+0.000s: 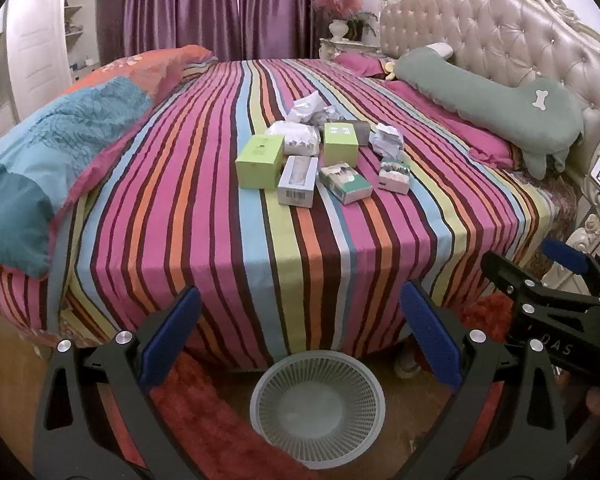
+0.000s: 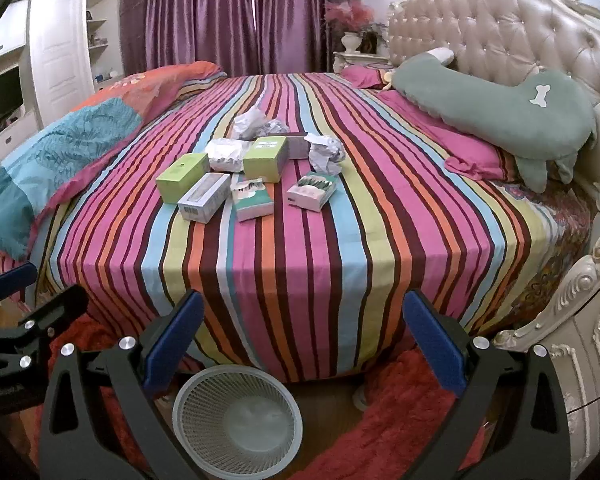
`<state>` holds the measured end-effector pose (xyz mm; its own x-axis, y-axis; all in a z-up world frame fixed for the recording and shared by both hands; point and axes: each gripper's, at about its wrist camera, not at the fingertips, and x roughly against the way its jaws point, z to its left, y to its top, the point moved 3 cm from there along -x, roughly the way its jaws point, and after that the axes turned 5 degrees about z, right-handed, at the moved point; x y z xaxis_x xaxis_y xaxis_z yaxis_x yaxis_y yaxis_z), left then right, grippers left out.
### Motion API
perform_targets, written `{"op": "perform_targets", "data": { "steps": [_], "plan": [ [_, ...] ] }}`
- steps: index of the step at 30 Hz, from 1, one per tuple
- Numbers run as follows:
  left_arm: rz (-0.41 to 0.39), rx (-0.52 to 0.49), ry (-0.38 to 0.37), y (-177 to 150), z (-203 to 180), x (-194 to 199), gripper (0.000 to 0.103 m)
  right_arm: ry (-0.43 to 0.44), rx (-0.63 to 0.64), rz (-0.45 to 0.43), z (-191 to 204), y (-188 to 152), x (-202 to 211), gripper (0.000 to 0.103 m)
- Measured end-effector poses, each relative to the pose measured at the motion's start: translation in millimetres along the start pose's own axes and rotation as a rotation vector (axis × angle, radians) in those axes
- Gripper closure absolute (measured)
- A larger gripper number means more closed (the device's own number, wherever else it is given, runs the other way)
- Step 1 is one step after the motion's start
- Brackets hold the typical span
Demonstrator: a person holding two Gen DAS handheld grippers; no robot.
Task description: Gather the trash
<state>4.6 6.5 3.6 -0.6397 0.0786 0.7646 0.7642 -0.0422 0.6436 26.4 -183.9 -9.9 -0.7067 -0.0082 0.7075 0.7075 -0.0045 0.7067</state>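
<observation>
A pile of trash lies in the middle of the striped bed (image 1: 204, 200): two green boxes (image 1: 259, 162) (image 1: 341, 142), a grey-white box (image 1: 296, 180), two small teal packs (image 1: 346, 184) (image 1: 395, 171) and crumpled paper (image 1: 387, 140). The same pile shows in the right wrist view (image 2: 256, 172). A white mesh wastebasket (image 1: 317, 404) stands on the floor at the bed's near edge and looks empty; it also shows in the right wrist view (image 2: 237, 420). My left gripper (image 1: 300, 328) is open above the basket. My right gripper (image 2: 302, 328) is open and empty, just right of the basket.
A folded teal and orange quilt (image 1: 60, 152) lies on the bed's left. A green bone-print pillow (image 1: 500, 108) leans on the tufted headboard (image 1: 500, 36). A red rug (image 2: 380, 420) covers the floor. An ornate nightstand (image 2: 580, 340) stands at right.
</observation>
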Motion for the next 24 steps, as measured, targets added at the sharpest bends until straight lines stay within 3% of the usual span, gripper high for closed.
{"op": "perform_targets", "data": {
  "steps": [15, 24],
  "plan": [
    [0.020, 0.007, 0.002, -1.9, 4.6, -8.2, 0.006, 0.012, 0.014, 0.016, 3.7, -0.9, -6.1, 0.008],
    [0.064, 0.003, 0.004, 7.5, 8.0, -35.5, 0.006, 0.034, 0.009, 0.026, 2.0, 7.8, -24.0, 0.008]
  ]
}}
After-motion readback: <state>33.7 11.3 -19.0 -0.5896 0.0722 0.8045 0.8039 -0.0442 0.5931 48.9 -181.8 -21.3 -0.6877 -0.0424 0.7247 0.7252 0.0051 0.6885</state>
